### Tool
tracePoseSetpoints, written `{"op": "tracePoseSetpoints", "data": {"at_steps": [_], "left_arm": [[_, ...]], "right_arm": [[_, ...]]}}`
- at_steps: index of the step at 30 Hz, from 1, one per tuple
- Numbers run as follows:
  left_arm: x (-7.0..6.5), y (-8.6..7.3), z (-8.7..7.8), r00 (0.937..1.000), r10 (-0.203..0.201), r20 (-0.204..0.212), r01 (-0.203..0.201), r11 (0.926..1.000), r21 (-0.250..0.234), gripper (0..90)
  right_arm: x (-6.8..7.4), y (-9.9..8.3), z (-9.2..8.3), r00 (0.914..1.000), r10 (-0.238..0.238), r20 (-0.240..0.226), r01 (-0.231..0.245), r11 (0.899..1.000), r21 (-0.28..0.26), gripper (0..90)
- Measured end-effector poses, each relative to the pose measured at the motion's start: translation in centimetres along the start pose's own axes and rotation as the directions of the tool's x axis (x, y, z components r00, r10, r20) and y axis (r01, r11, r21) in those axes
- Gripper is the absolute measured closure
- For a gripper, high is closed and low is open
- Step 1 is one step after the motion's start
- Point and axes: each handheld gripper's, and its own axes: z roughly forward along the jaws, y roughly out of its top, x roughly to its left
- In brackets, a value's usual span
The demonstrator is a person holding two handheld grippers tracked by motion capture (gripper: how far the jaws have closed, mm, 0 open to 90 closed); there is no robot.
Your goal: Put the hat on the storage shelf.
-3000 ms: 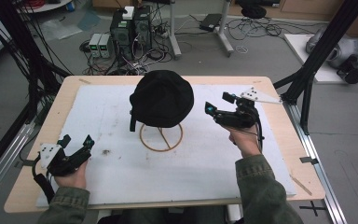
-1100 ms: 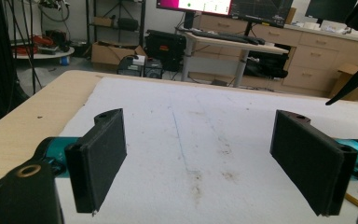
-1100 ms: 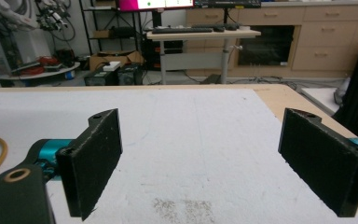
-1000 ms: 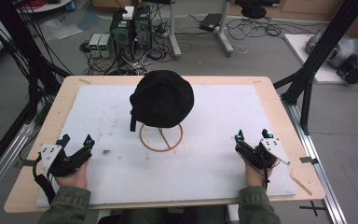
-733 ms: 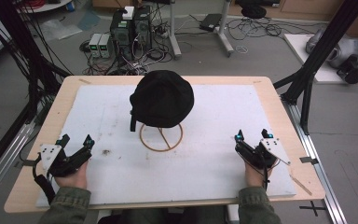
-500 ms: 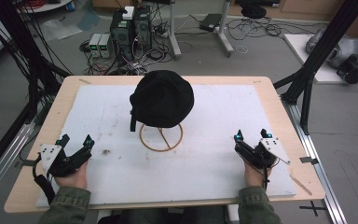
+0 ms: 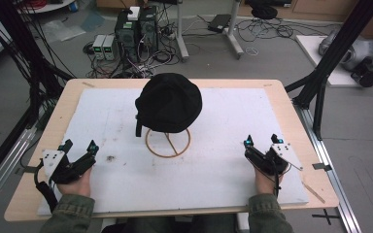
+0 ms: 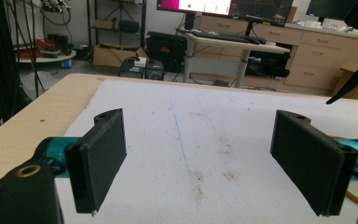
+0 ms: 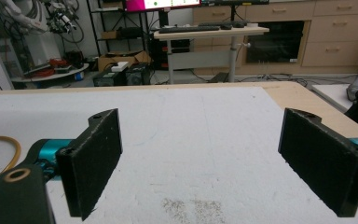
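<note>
Hat (image 7: 170, 102) is sitting in the upper middle of the high view, draped over a stand whose wooden ring (image 7: 168, 141) is lying on the white mat (image 7: 213, 165) just below it. A strap is hanging down on the left side of the hat.

Both grippers are resting low in the frame, well apart from the hat. The left gripper (image 7: 79, 154) is lying at the lower left, the right gripper (image 7: 262, 144) at the lower right, each held in a hand at the near edge of the table (image 7: 43, 136). In the left gripper view the jaws are standing wide apart with only bare mat between them; in the right gripper view it is the same, and a piece of the ring (image 9: 2, 151) is showing at the left edge.

From the left gripper the hat is lying up and to the right; from the right gripper, up and to the left. I am judging that both are about equally far. The hat looks nearly round, so I cannot tell a long axis.
</note>
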Motion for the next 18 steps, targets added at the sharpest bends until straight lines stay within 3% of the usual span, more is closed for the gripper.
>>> {"op": "tracePoseSetpoints", "data": {"at_steps": [18], "left_arm": [[-0.07,-0.06,0.18,0.9999,-0.001,0.013,0.001,1.0000,0.006,18.5]], "right_arm": [[-0.36,0.03,0.10,1.0000,0.005,-0.007,-0.005,1.000,0.009,12.6]]}}
